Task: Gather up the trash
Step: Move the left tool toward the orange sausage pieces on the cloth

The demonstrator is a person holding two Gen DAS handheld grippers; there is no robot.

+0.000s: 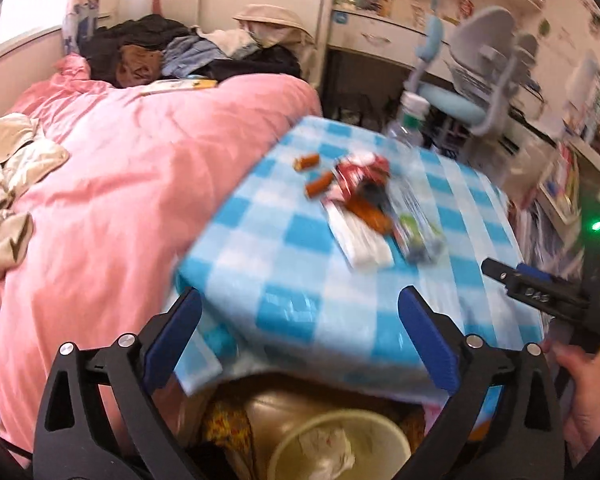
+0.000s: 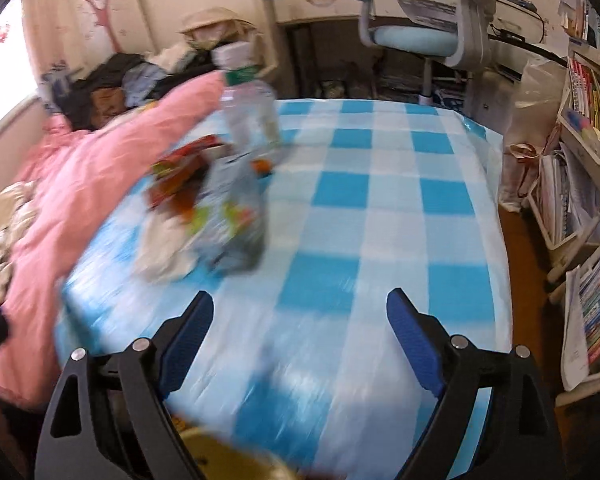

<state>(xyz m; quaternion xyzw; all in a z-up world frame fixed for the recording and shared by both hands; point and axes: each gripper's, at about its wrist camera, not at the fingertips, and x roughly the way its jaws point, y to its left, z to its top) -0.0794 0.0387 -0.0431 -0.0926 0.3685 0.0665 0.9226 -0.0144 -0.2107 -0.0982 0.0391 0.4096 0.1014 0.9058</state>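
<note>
Crinkly foil wrappers [image 1: 364, 184] lie heaped at the middle of the checked table [image 1: 300, 308], a clear bottle [image 1: 408, 124] beyond them; light, slippery stuff, best pinched at an edge; left gripper [image 1: 300, 336] and right gripper [image 2: 300, 340] both gape, holding nothing.

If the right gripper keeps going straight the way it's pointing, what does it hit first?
Probably the bare checkered tablecloth; the right gripper is open and empty, with the trash pile off to its left.
</note>
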